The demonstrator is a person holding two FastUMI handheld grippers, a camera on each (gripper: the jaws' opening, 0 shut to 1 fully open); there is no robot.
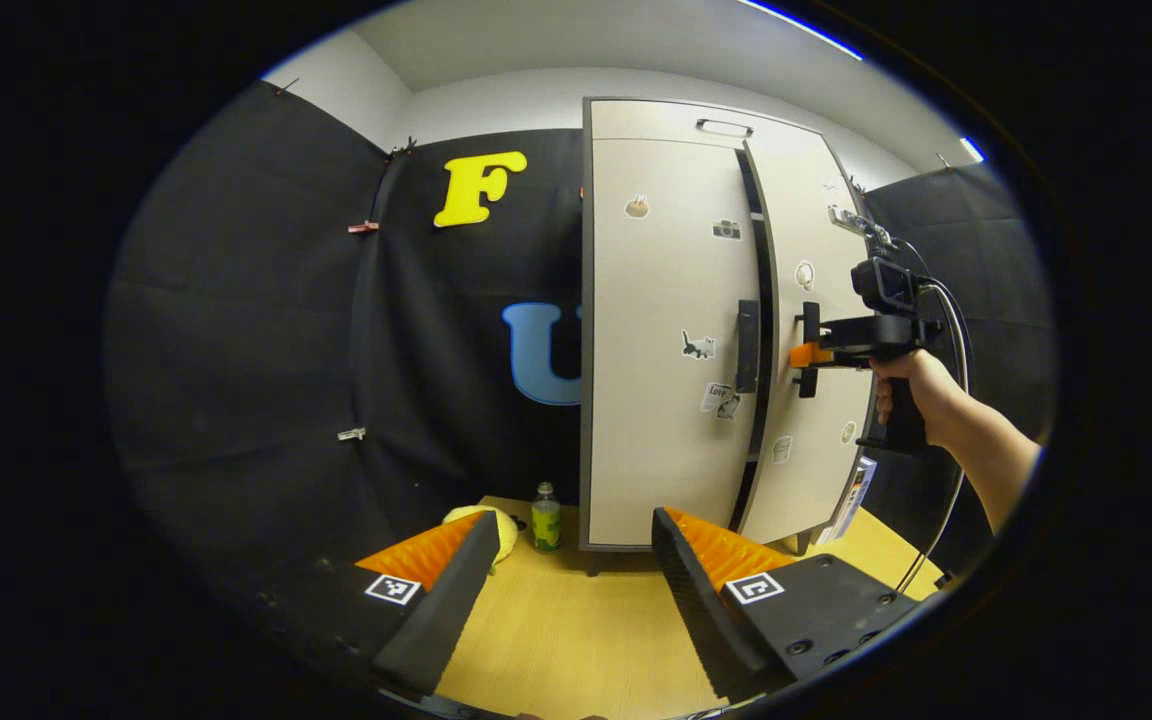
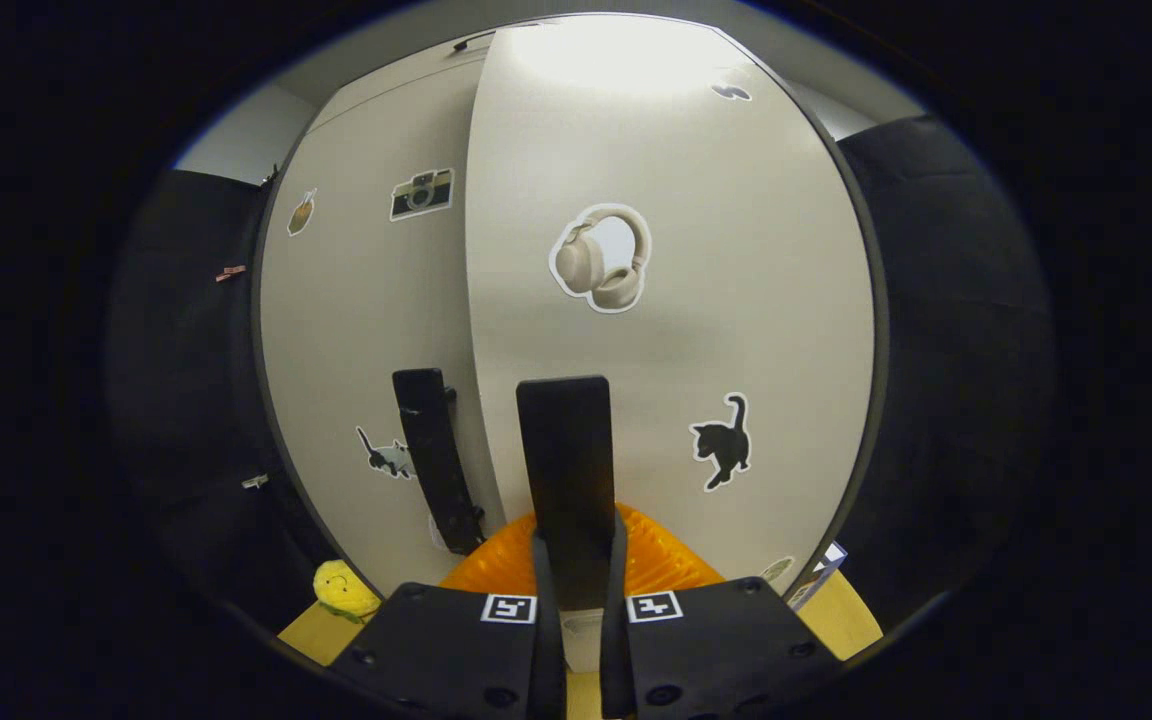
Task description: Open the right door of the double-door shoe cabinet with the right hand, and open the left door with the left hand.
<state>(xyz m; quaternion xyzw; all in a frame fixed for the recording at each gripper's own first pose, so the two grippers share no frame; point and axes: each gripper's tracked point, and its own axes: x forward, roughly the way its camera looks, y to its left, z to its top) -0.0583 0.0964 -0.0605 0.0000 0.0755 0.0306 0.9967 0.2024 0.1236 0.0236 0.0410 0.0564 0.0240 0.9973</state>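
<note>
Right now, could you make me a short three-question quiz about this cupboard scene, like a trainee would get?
1. True or false: the right gripper is clamped on the black bar handle of the beige right door.
2. Which door stands ajar? A) right door B) beige left door
3. Fill in: the left gripper is ___, holding nothing.

Key: 1 true; 2 A; 3 open.

right gripper [image 2: 576,560] jaws clamp the right door's handle [image 2: 564,470], door [image 2: 716,300] ajar.
</note>
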